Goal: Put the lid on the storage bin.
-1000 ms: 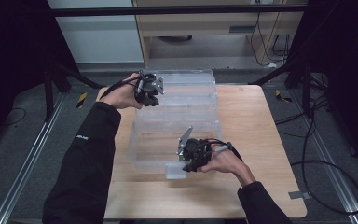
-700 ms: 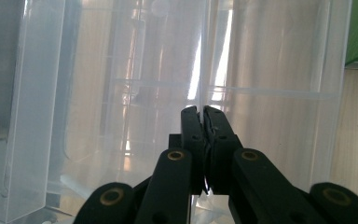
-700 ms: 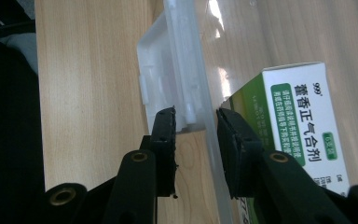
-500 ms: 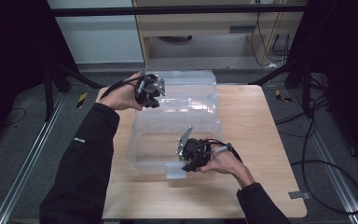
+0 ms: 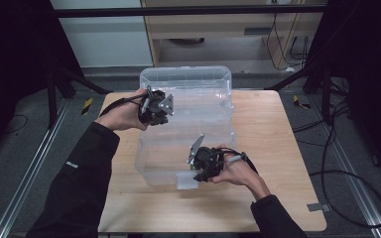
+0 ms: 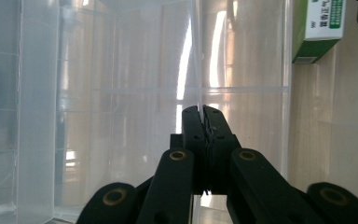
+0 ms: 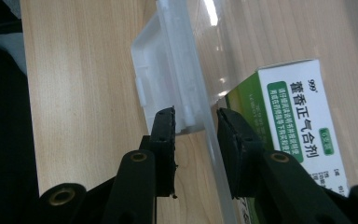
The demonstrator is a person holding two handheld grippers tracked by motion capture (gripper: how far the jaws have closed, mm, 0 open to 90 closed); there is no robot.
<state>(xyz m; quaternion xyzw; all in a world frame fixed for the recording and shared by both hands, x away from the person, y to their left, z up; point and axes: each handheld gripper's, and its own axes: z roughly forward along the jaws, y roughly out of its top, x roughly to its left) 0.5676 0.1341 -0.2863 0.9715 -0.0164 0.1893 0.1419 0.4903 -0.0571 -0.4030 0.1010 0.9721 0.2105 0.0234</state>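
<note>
My left gripper (image 5: 159, 106) has just been closing, and in the left gripper view its jaws now stand together with the thin clear wall of the storage bin (image 5: 213, 79) pinched between the pads (image 6: 204, 122). Against the earlier high views, that hand has slid along the bin's left rim toward its near end and turned a little; it sits on the rim, roughly midway along that side. So I read the left side as gripped, where a second ago it was only being approached.

My right gripper (image 5: 198, 168) has not shifted. It holds at the bin's near end, beside the white latch (image 7: 163, 79) on that wall. In the right gripper view its jaws straddle the clear wall just under the latch: one pad (image 7: 165, 128) outside, one pad (image 7: 233, 140) inside, close to the plastic on both sides. I cannot tell from these views whether they truly press on it or only bracket it.

The bin stands upright in the middle of the tabletop (image 5: 273, 148), lid off. A green and white medicine box (image 7: 298, 126) lies on the bin's floor at the near end, just past my right gripper's inner pad; the left gripper view catches it (image 6: 324, 25) on the far side of the bin.

With both hands now on the bin, I judge that I am about set to lift or shift it. The risk is the thin wall flexing or slipping if the right hold is loose.
</note>
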